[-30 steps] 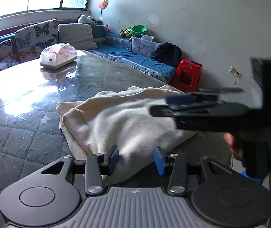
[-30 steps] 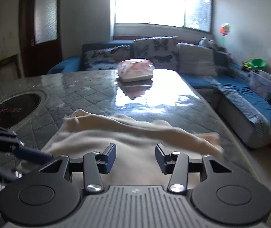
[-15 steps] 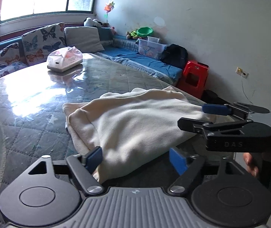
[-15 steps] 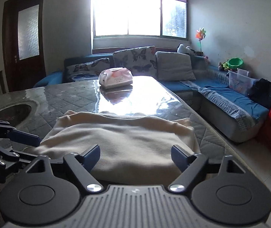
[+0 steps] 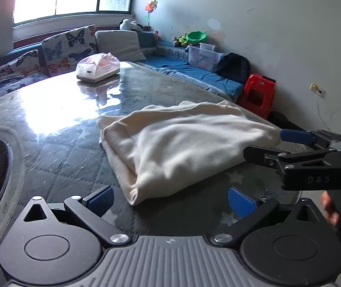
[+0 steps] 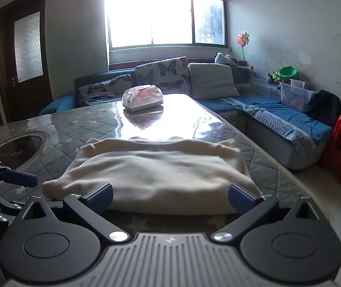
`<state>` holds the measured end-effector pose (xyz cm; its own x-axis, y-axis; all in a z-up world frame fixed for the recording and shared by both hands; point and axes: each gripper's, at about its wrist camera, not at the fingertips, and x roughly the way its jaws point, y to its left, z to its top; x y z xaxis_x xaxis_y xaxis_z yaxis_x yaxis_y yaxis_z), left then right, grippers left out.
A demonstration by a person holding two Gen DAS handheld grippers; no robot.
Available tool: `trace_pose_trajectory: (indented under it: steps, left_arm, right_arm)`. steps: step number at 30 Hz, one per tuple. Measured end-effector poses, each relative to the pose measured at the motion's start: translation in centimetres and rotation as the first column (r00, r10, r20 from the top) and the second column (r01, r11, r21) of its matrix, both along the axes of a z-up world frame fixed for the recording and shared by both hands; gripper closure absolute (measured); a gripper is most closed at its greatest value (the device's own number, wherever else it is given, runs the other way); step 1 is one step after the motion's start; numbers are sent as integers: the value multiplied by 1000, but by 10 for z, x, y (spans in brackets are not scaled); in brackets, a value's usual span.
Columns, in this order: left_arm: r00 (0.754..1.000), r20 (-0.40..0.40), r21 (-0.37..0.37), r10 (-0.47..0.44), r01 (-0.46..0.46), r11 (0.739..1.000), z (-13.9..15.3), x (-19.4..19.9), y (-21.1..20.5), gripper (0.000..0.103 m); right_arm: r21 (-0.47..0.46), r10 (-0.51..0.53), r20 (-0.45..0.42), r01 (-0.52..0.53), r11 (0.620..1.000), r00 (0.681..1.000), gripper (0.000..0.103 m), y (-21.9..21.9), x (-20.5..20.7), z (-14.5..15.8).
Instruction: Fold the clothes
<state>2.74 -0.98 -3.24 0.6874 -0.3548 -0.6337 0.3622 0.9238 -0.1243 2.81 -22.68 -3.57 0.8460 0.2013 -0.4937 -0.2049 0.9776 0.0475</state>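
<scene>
Both of your grippers were spread wide and held nothing. Your left gripper [image 5: 170, 199] sat at the bottom of its frame with its blue pads far apart, and the near corner of the cloth [image 5: 182, 147] lay between them, just ahead, not touched. The cloth, cream and folded into a thick rectangle, filled the middle of that frame on the table [image 5: 58, 148], running from lower centre toward the right edge. Your right gripper [image 5: 287, 143] came in from the right of the left wrist view, its fingers parted, close beside the cloth's far end; whether it touched the fabric could not be told.

In the right wrist view you had the right gripper [image 6: 170, 197] low in the frame, pads wide, with the cloth's [image 6: 156, 172] near edge spanning the gap just beyond them. The left gripper [image 6: 5, 179] showed at the left edge, beside the cloth's left corner.

A tissue pack [image 6: 143, 98] stood well apart from the cloth, upper centre, on the glossy far part of the table. A red stool [image 5: 258, 93] stood at the right, off the table.
</scene>
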Motion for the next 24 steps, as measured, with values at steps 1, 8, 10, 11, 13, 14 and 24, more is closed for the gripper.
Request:
trace_pose_trajectory:
  steps: [1, 8, 10, 11, 13, 14, 24]
  left_arm:
    - [1000, -2, 2, 7, -7, 1000, 0, -1, 1, 0]
    - [997, -29, 33, 72, -71, 997, -5, -8, 7, 0]
    - [995, -30, 45, 92, -90, 995, -6, -9, 8, 0]
    - [994, -30, 51, 102, -100, 994, -6, -10, 8, 0]
    - [992, -31, 59, 119, -117, 991, -6, -11, 9, 0]
    - [992, -32, 61, 126, -124, 990, -6, -11, 9, 0]
    - [973, -38, 79, 227, -224, 971, -6, -19, 4, 0]
  right_arm:
    - [-5, -3, -4, 3, 1000, 1000, 0, 1, -1, -1]
    - [-22, -25, -42, 24, 999, 999, 0, 5, -8, -5]
    - [-27, -34, -55, 32, 999, 998, 0, 6, -10, -6]
    - [-30, -38, -61, 36, 999, 997, 0, 6, -10, -7]
    - [-36, -46, -72, 44, 998, 996, 0, 6, -12, -8]
    - [-39, -50, -78, 47, 998, 996, 0, 7, -13, -8]
    - [-47, -75, -114, 70, 996, 991, 0, 8, -21, -9]
